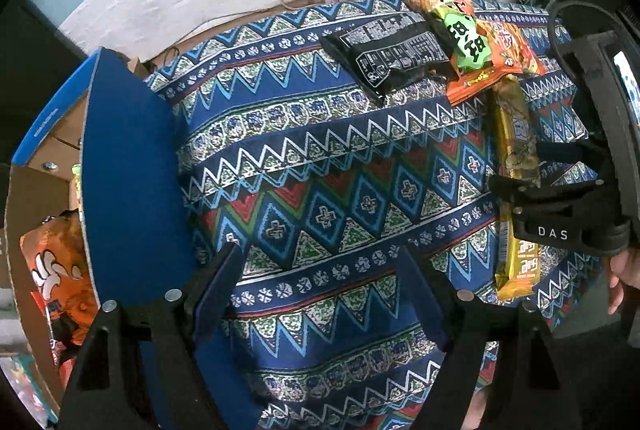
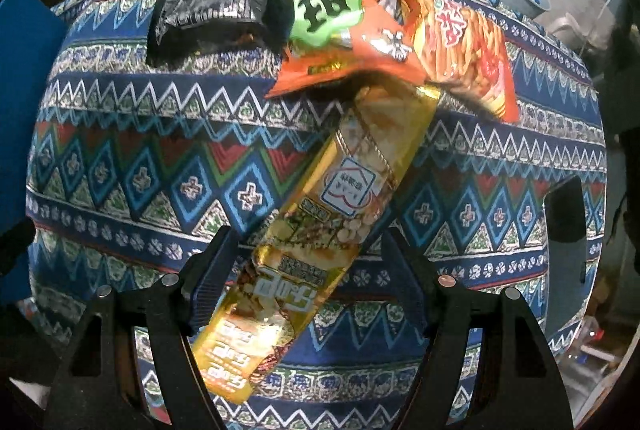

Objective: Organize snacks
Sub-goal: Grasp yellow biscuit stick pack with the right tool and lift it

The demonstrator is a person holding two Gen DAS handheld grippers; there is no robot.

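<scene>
The long gold foil snack packet lies diagonally at the centre of the right wrist frame, flat on the patterned blue cloth counter, its far end tucked under the orange noodle-snack bag. We straddle it with our right tool, spread apart and not yet gripping. A black foil packet sits in the upper left. In the left view, our left tool hangs released above bare cloth, with the blue-flapped cardboard box at the left edge. We judge the pick is underway; next, pinch the packet and carry it to the box.
</scene>
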